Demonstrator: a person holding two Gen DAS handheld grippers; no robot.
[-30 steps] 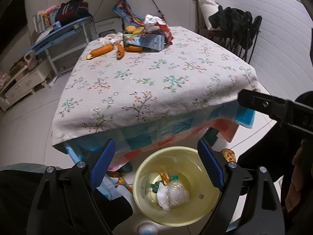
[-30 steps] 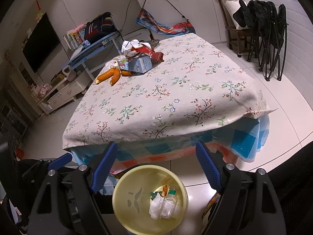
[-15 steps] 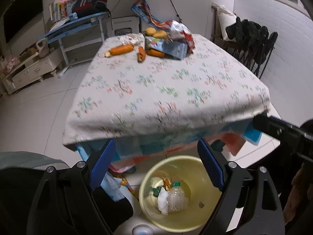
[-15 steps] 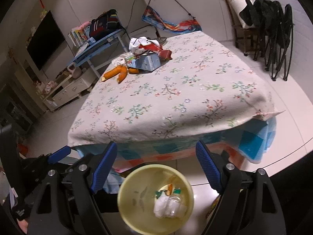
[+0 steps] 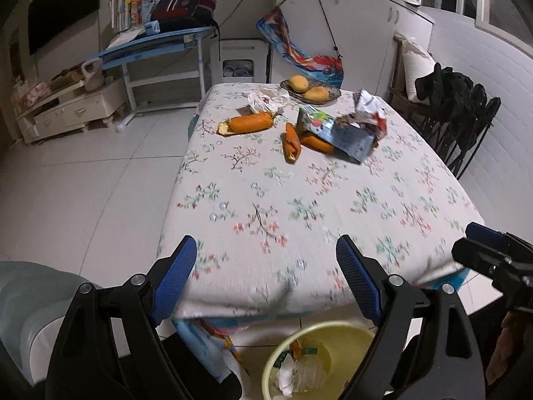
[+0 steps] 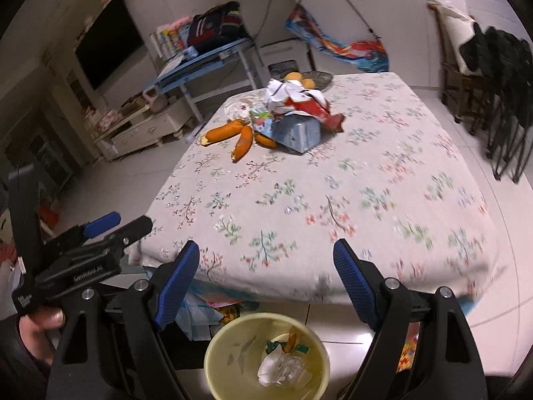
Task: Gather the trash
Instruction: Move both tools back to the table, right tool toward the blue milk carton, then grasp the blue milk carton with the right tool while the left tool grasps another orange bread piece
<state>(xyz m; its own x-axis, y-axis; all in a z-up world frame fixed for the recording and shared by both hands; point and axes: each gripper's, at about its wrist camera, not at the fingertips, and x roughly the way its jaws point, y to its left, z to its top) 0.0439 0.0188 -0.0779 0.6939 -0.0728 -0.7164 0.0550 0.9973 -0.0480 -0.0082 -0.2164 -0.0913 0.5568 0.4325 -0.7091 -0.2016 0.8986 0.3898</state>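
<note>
My worry was the reach: the trash lay far ahead, and hurrying across could drag the tablecloth (image 5: 299, 206) or knock the fruit plate (image 5: 329, 95) behind it. Both the left gripper (image 5: 263, 280) and right gripper (image 6: 266, 280) stood wide and empty. The orange peels (image 5: 248, 123), torn carton (image 5: 336, 131) and wrapper (image 5: 366, 110) sat well beyond the fingertips; the yellow bin (image 6: 230, 343) was just below them.

L gripper (image 5: 263, 260) & R gripper (image 6: 266, 263) agape, empty
</note>
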